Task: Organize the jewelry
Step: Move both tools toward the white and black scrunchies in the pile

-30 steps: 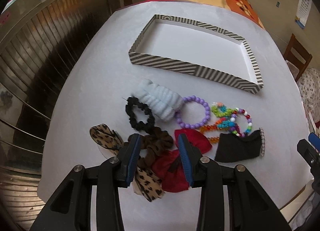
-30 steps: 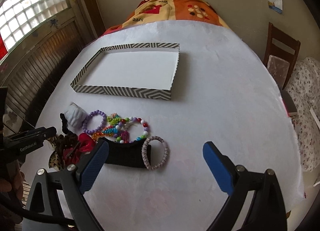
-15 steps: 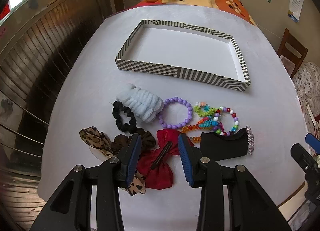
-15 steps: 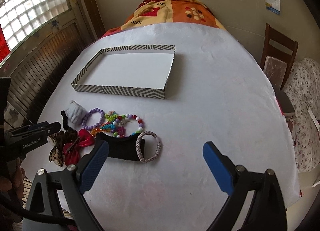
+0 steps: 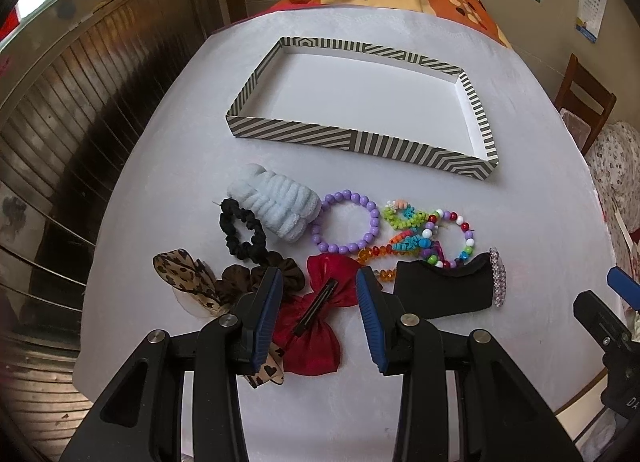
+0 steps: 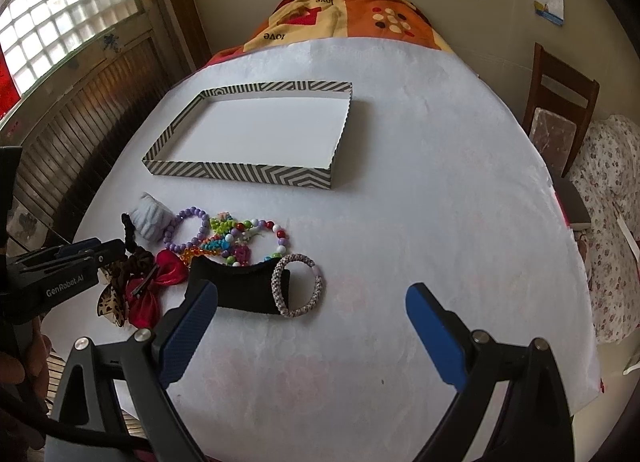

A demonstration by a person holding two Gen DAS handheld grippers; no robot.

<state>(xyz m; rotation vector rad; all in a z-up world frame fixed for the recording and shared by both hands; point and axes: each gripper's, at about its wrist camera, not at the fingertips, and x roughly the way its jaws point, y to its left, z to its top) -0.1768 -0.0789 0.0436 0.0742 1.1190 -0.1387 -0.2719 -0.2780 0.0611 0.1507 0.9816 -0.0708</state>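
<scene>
In the left wrist view, a leopard-print bow (image 5: 182,276) lay at the lower left of the white table (image 5: 400,402), touching a brown scrunchie (image 5: 240,278). Just above them sat a black scrunchie (image 5: 242,230) and, against it, a pale blue terry band (image 5: 276,201). The left gripper (image 5: 318,316) hovered at bottom centre, its blue fingers (image 5: 266,320) parted with nothing clamped; between them, lower down on the table, lay a red bow (image 5: 320,338) with a dark clip across it. Right of the terry band was a purple bead bracelet (image 5: 346,222), then a tangle of multicoloured bead bracelets (image 5: 428,234). Below those stood a black foam stand (image 5: 444,294), a beaded bangle (image 5: 497,278) at its right end. The striped tray (image 5: 360,141) occupied the upper middle, holding nothing, well apart from the pile.

In the right wrist view, the pile clustered at middle left, the tray sat above it in the upper left of centre, and the right gripper (image 6: 312,334) at the bottom held its fingers (image 6: 436,338) spread wide over bare table, gripping nothing. A wooden chair (image 6: 560,101) stood at the right edge.
</scene>
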